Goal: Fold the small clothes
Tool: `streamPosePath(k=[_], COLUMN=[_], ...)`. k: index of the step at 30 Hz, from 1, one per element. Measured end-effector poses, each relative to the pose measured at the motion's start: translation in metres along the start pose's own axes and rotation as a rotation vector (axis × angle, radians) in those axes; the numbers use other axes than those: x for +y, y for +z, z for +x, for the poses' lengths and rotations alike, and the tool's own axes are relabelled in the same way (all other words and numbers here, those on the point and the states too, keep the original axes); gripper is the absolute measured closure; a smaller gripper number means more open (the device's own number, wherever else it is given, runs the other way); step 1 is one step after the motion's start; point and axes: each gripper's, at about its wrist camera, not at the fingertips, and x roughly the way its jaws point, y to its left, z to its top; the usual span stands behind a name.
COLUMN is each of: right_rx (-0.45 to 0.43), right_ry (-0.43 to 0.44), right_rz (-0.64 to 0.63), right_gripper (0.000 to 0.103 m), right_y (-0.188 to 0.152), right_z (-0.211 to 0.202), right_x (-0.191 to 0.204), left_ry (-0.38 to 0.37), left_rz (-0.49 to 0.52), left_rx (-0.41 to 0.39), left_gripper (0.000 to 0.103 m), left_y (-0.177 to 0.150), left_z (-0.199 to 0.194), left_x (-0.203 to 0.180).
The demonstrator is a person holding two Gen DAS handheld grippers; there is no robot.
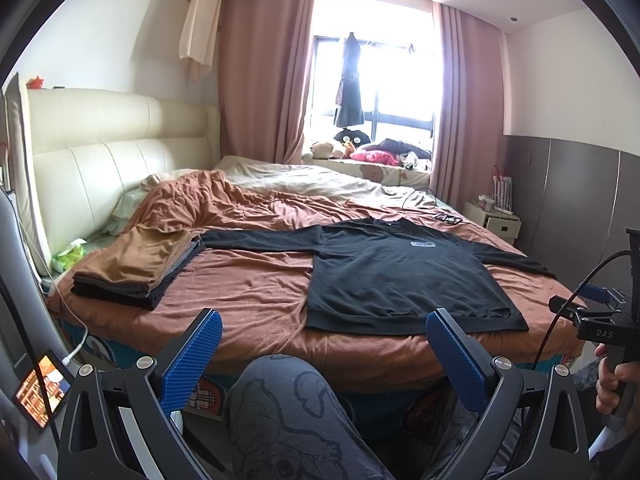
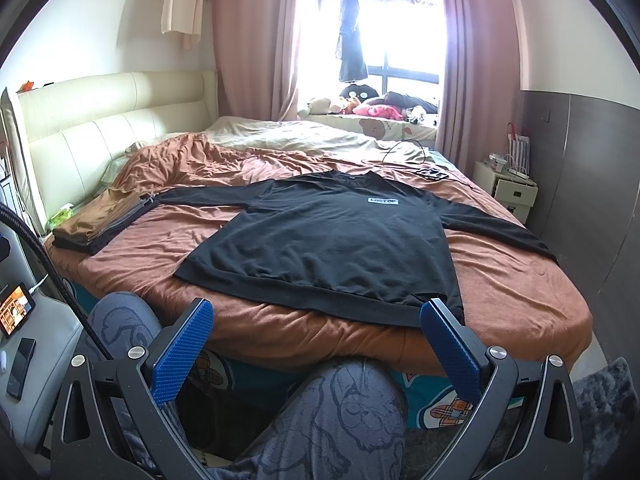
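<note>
One black long-sleeved top [image 2: 332, 236] lies flat on the bed [image 2: 520, 300], ahead of both hand-held grippers, its two sleeves stretched out to either side and its ribbed hem nearest the bed's front edge. The fabric looks soft and matte, with one small white rectangular label on the chest. Under it is a rust-orange cover [image 1: 248, 292], creased and rumpled toward the far side.

The left hand-held gripper [image 1: 324, 332] is spread wide with nothing between its two fingers [image 1: 192, 360], which are black frames faced with blue, finely dimpled pads. The right hand-held gripper [image 2: 316, 324] is likewise wide open and empty; its right-side pad sits just before the hem's corner, and whether it touches cannot be told. In the left wrist view the right one's black handle shows at the far right, gripped by a hand [image 1: 614, 384].

Ahead and to the left of both lies one neat stack of folded clothes [image 1: 132, 268], a tan piece on top of grey and black layers. Behind it stands a cream padded headboard [image 1: 104, 152], smooth and glossy. Two knees in grey printed trousers [image 2: 344, 412] show below the grippers.
</note>
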Motion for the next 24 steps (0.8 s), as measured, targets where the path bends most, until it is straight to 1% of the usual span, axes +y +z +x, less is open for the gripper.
streamPosePath(k=[9, 15, 20, 24], right_rx=[0.001, 0.000, -0.001, 0.003], right_ry=[0.006, 0.010, 0.006, 0.008], right_rz=[-0.005, -0.006, -0.017, -0.011], right_gripper=[0.000, 0.000, 0.000, 0.000], right_y=[-0.001, 0.005, 0.018, 0.028], right_z=[0.000, -0.002, -0.005, 0.002], right_x=[0.004, 0.005, 0.005, 0.003], left_ry=[-0.002, -0.008, -0.020, -0.028], left_rz=[-0.001, 0.006, 0.002, -0.008], left_rx=[0.002, 0.003, -0.003, -0.003], left_gripper=[0.000, 0.000, 0.000, 0.000], left_y=[0.001, 0.001, 0.005, 0.010], left_z=[-0.003, -0.005, -0.004, -0.001], left_x=[0.002, 0.003, 0.004, 0.005])
